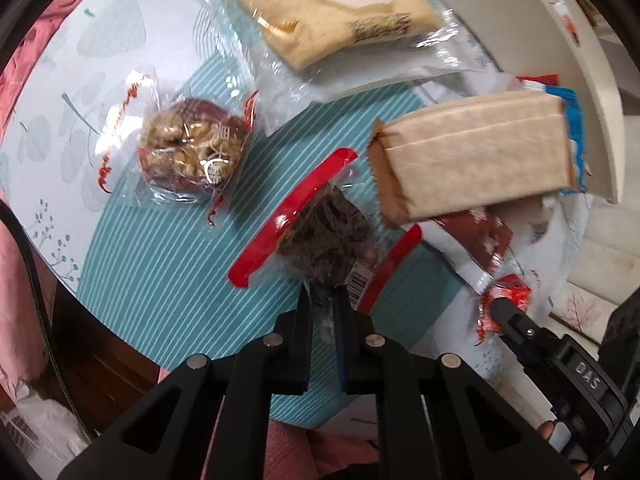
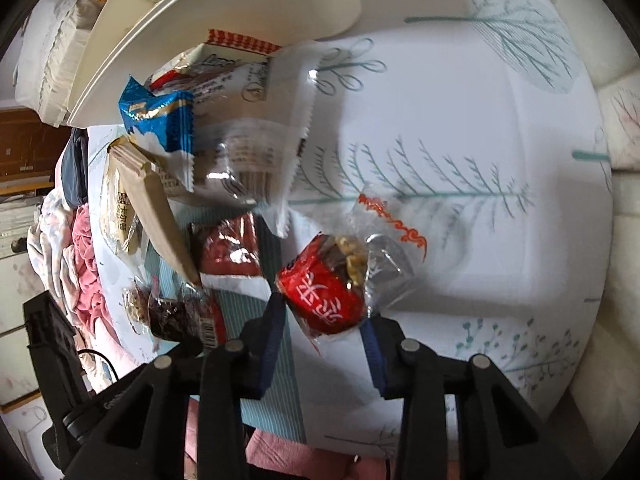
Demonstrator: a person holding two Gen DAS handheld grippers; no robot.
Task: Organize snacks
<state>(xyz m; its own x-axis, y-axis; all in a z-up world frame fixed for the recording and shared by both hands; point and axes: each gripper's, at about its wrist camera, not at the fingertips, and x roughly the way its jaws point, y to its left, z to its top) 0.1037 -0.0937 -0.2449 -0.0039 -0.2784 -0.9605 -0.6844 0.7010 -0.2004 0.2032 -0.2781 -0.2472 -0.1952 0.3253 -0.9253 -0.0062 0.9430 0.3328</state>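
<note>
L tongs (image 1: 325,300): clenched on dark-filled snack pack (image 1: 326,236), red-edged, centre of table (image 1: 160,264).
R tongs (image 2: 326,322): grasped red walnut-date pack (image 2: 324,292), near edge.
Tray (image 2: 224,8): far side, contents unclear.
Bread packs (image 1: 332,12): 2, far/right.

Free room: the white leaf-print tablecloth (image 2: 460,128) lies bare across the right half of the right wrist view, from the white tray (image 2: 240,12) at top down to the near table edge; in the left wrist view the cloth is also bare at upper left, beyond the walnut-date packet (image 1: 188,148).

Obstacles: a beige wafer pack (image 1: 472,160) stands tilted above the cloth at centre right; a clear-wrapped sandwich bread (image 1: 332,20) fills the far middle; a blue-and-white packet (image 2: 160,124) and a clear printed wrapper (image 2: 248,120) crowd against the tray's rim; a dark red sachet (image 2: 230,250) lies just beside the wafer pack; narrow striped gaps between them.
</note>
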